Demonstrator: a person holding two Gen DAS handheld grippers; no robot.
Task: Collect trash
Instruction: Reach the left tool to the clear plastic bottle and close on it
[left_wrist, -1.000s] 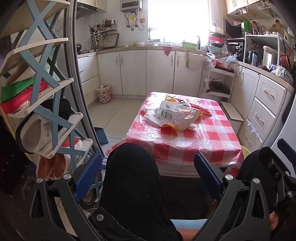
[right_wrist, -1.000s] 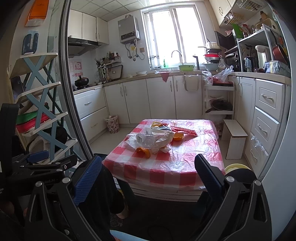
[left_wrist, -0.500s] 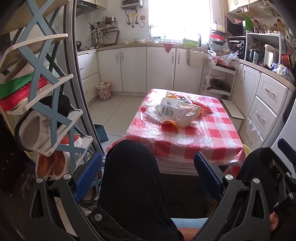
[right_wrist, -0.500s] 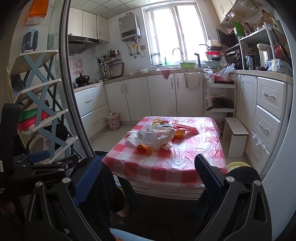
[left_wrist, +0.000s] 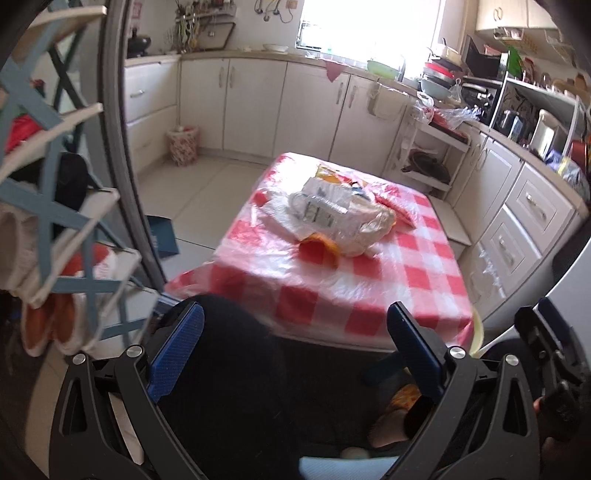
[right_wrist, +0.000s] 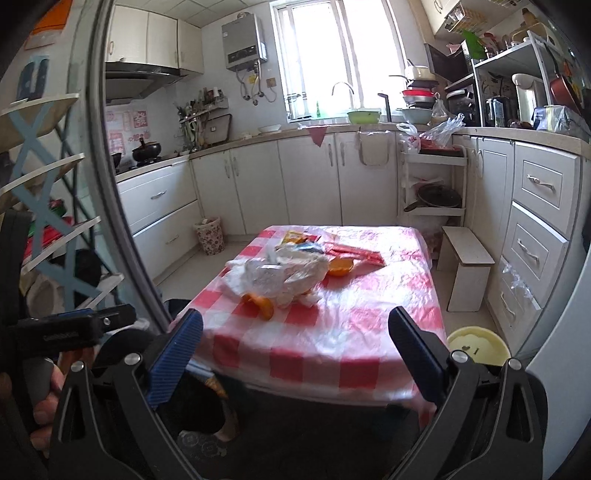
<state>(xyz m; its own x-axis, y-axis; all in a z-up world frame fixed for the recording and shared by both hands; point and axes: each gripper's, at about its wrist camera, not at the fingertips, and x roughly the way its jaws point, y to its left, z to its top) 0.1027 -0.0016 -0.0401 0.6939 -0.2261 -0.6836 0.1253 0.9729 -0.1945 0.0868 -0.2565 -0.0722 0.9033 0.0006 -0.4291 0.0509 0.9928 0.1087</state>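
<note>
Both the left gripper (left_wrist: 295, 347) and right gripper (right_wrist: 295, 347) gape empty. The crumpled clear plastic bag (right_wrist: 284, 275) lies at twelve o'clock on the red-checked table (right_wrist: 369, 332); approach level, pinching loose film.

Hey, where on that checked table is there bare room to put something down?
The near part of the table, between the orange peel and the front edge, is bare. So is the right side, beyond the red wrapper. The far left is crowded: the plastic bag and scraps are piled there.
</note>
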